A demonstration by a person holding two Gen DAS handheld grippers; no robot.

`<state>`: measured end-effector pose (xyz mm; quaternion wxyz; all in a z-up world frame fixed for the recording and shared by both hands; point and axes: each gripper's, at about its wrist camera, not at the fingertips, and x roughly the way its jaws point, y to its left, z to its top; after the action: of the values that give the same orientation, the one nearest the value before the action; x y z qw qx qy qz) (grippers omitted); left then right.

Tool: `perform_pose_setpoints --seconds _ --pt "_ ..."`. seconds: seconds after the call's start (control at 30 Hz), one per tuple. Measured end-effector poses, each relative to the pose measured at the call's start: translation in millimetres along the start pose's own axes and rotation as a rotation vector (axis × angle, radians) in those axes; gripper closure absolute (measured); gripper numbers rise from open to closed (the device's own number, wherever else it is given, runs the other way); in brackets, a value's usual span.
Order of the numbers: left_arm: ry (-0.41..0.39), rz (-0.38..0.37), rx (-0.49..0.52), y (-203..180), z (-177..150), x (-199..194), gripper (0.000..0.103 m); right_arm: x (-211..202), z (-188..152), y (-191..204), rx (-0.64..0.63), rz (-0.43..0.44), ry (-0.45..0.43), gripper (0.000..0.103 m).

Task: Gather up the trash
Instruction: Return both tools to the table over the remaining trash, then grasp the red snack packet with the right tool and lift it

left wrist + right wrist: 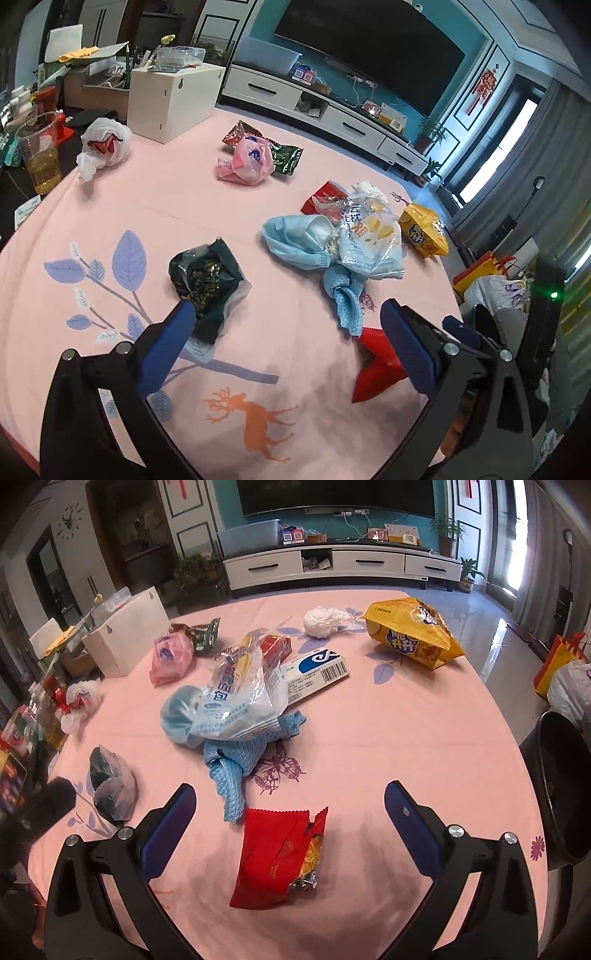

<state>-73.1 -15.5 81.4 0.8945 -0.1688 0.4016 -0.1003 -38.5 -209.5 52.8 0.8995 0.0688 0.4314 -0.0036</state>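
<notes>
Trash lies scattered on a pink tablecloth [388, 746]. A red snack wrapper [280, 856] lies between the open fingers of my right gripper [290, 801]; it also shows in the left wrist view [373, 365]. My left gripper [284, 314] is open and empty, its left fingertip [181, 317] by a dark green crumpled bag [207, 280]. A pile of a blue mask, a clear plastic bag and a blue cloth [236, 720] lies mid-table. A yellow snack bag [413, 635], a white paper ball [321, 622], a white-blue box [317, 670] and a pink bag [171, 657] lie farther away.
A white box [122, 642] stands at the table's far left. A cup of yellow liquid [38, 155] and clutter sit off the left edge. A black bin [557, 790] stands off the table's right edge. A TV cabinet [340, 563] lies beyond.
</notes>
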Motion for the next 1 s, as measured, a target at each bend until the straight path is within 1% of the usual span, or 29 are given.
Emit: perform_pose_setpoints --seconds 0.23,0.53,0.7,0.77,0.9,1.0 --pt "-0.006 -0.022 -0.011 2.6 0.5 -2.1 0.003 5.6 -1.1 0.9 -0.006 -0.012 0.023 0.003" --pt "0.008 -0.017 -0.018 5.0 0.8 1.2 0.003 12.9 -1.6 1.5 -0.017 -0.02 0.049 0.004" --pt "-0.008 -0.01 -0.033 11.2 2.8 -1.4 0.003 16.4 -3.1 1.8 -0.025 -0.016 0.065 0.008" --pt "-0.006 -0.013 -0.042 13.8 3.1 -1.1 0.003 17.5 -3.1 1.1 -0.023 -0.015 0.071 0.011" --pt "-0.009 -0.019 -0.061 18.9 4.4 -0.6 0.004 23.4 -4.5 -0.4 -0.022 -0.005 0.097 0.011" --pt "-0.006 -0.033 -0.07 20.5 4.8 0.0 0.004 28.6 -6.1 -0.1 -0.027 -0.015 0.11 0.013"
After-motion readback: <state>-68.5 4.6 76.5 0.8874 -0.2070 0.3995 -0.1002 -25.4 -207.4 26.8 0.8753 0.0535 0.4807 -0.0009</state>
